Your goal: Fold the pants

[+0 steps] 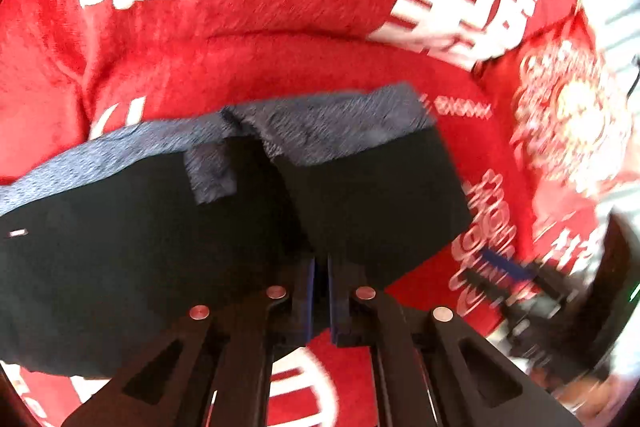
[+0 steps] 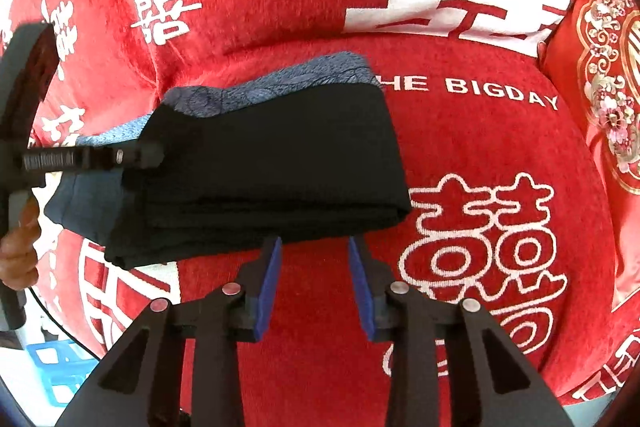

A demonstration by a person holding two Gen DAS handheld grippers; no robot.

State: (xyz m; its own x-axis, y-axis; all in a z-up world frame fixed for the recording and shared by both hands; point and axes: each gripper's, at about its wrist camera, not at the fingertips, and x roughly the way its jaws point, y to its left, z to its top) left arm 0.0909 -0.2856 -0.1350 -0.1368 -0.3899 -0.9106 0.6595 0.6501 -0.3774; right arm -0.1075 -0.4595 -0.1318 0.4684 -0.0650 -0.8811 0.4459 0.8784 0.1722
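We are clenching the left gripper (image 1: 319, 297) on the near hem of the black pants (image 2: 272, 163), folded thick with a blue-grey knit waistband, lying on plush red cloth (image 2: 480, 147). Our right gripper (image 2: 316, 279) is hanging released nearby.

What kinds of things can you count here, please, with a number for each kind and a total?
Pants, black with a grey-blue lining, folded: 1
Grippers: 2, the left gripper shut on the pants, the right gripper open
Red sofa cover with white lettering: 1
Red embroidered cushion: 1
Blue basket: 1
Total: 6
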